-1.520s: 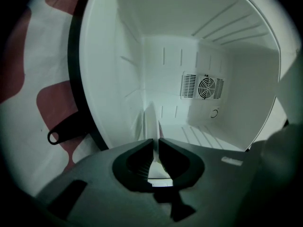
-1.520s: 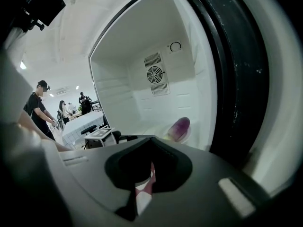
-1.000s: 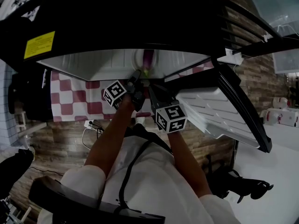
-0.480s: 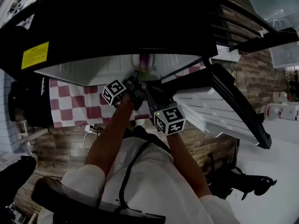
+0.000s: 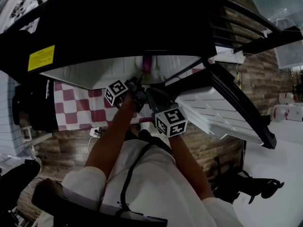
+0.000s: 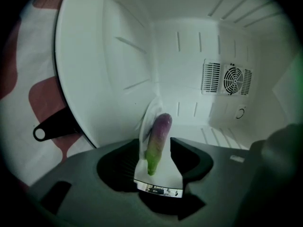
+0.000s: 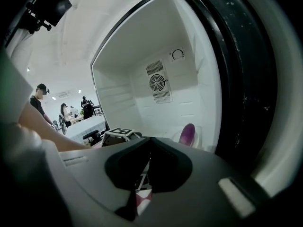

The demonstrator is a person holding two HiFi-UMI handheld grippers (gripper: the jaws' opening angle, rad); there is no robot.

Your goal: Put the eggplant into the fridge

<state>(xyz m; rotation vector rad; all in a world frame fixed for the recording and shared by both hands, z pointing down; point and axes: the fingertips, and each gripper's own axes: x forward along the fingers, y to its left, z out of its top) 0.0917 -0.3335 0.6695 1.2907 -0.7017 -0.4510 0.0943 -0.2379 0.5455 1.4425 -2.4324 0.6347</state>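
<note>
The eggplant, purple with a green end, lies on the white floor of the open fridge, and in the head view the eggplant sits just inside the opening. My left gripper straddles it; its jaws have just been opening and now stand apart, with a white gap at the eggplant's right side. In the head view the left gripper reaches into the fridge mouth. My right gripper hovers beside it with jaws together and nothing in them. From there the eggplant lies ahead to the right.
A round fan vent sits in the fridge's back wall. The white inner side of the open door stretches to the right. A red-and-white checkered cloth hangs at the left. People stand far off in the room.
Both hands stay at the fridge mouth and the eggplant rests in the same place. The head view has shifted slightly.
</note>
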